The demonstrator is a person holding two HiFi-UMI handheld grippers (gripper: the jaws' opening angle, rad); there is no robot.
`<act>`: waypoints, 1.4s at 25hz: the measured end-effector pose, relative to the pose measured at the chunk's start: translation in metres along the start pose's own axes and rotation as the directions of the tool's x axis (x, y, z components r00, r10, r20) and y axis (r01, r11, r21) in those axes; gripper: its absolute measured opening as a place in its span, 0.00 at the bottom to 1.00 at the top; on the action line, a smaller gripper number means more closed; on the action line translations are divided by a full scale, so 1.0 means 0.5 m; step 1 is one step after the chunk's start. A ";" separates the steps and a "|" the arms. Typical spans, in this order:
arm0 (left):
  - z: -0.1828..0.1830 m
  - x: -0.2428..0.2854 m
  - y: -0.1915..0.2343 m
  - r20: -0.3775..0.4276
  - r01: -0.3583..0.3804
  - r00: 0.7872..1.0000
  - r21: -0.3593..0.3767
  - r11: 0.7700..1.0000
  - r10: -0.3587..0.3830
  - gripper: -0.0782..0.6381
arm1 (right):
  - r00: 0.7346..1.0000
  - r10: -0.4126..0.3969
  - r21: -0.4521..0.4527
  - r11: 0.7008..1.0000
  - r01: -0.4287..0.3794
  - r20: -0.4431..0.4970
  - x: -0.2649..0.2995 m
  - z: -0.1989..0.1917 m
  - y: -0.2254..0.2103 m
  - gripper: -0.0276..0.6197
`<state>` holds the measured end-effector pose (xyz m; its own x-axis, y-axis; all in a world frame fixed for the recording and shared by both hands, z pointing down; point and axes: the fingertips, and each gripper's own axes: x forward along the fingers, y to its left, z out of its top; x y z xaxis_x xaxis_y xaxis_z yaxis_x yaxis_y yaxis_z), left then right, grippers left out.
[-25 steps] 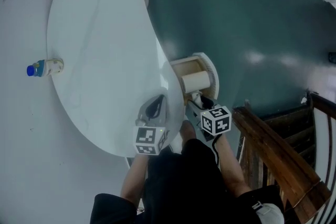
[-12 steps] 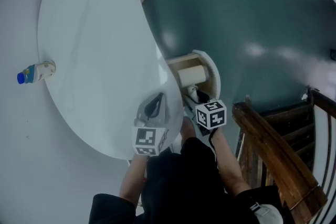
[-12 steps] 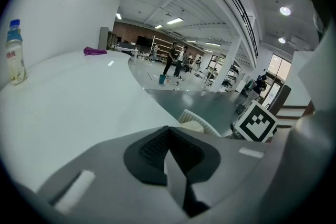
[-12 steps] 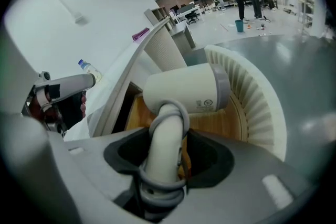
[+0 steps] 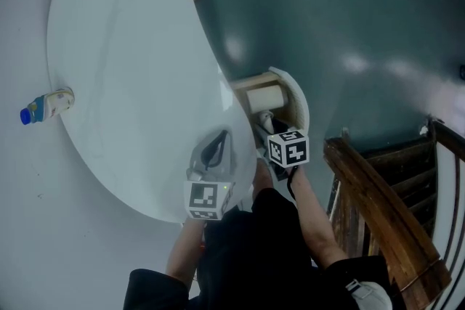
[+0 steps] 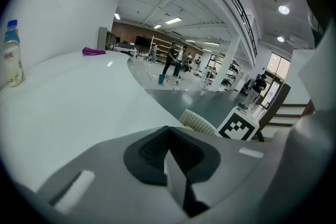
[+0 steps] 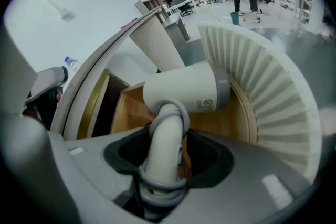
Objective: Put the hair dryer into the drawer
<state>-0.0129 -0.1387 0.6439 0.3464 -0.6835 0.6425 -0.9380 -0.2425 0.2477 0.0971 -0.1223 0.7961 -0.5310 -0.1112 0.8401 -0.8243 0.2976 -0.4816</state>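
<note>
Grey right gripper [image 7: 166, 168]: jaws pinching the handle of the white hair dryer [image 7: 185, 93], barrel over the open drawer [image 7: 125, 113]. Left gripper [image 6: 170, 157]: jaws pressed together, empty, over the table [image 6: 79, 105] beside the drawer.

Bright, even indoor light from ceiling lamps [image 6: 283, 9] high above the left gripper [image 6: 169, 139]; head view shows pale glare patches on the dark floor [image 5: 234, 51] beyond the right gripper [image 5: 267, 131]. Both gripper views: strong fisheye bend, dark vignette at edges, bkgd slightly soft; hair dryer [image 7: 184, 92] in right jaws sharp, evenly lit.
</note>
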 end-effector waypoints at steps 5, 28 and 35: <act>0.016 0.005 0.000 0.011 0.009 1.000 0.011 1.000 -0.009 0.12 | 1.000 -0.008 0.006 1.000 0.008 -0.030 0.028 0.002 -0.004 0.39; 0.018 0.008 0.002 0.007 0.015 1.000 0.000 1.000 -0.015 0.12 | 0.995 -0.062 0.018 0.998 0.063 -0.081 0.101 -0.003 -0.046 0.40; 0.019 0.011 0.005 0.012 0.004 1.000 0.008 1.000 -0.004 0.12 | 0.998 -0.047 0.031 0.998 0.049 -0.051 0.090 0.009 -0.041 0.39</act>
<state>-0.0133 -0.1496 0.6409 0.3500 -0.6910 0.6325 -0.9367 -0.2507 0.2444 0.0892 -0.1378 0.8423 -0.4808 -0.0766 0.8735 -0.8549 0.2625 -0.4475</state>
